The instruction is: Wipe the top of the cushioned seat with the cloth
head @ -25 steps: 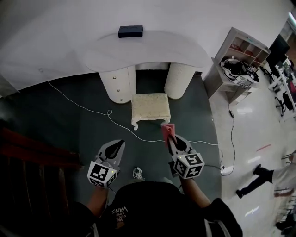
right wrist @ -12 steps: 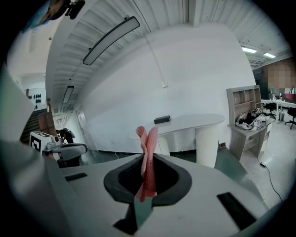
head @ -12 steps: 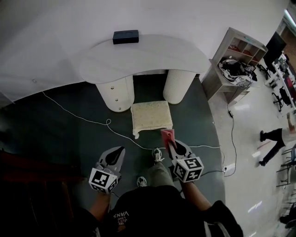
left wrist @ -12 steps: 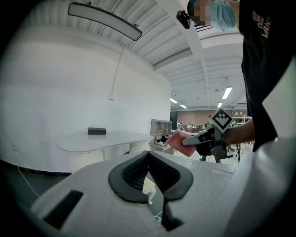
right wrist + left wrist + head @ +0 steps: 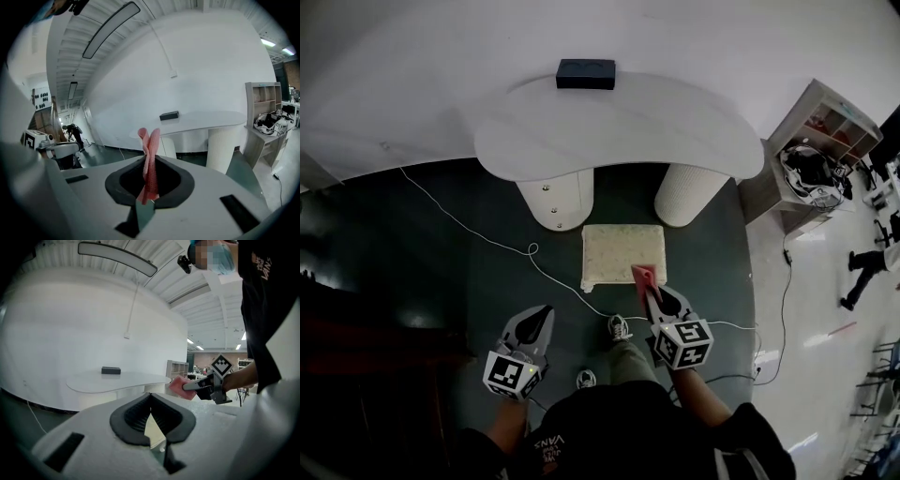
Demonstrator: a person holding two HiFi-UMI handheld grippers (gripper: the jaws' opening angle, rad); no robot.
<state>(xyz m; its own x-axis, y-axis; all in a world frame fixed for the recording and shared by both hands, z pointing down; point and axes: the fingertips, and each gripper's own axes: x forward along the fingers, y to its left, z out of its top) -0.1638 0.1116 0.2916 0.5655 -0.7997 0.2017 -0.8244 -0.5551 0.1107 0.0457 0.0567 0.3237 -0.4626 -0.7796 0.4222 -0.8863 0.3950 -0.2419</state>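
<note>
Closer now: the right gripper (image 5: 648, 287) has come forward, and the pink cloth (image 5: 643, 274) pinched in its closed jaws now overlaps the near edge of the cushioned seat (image 5: 619, 251), toward its right corner. Earlier it hung short of the seat. Whether cloth touches cushion, I can't tell. The left gripper (image 5: 547, 311) hangs left of the seat and nearer me, jaws together on nothing. Beyond the seat stands the white desk (image 5: 619, 127).
</note>
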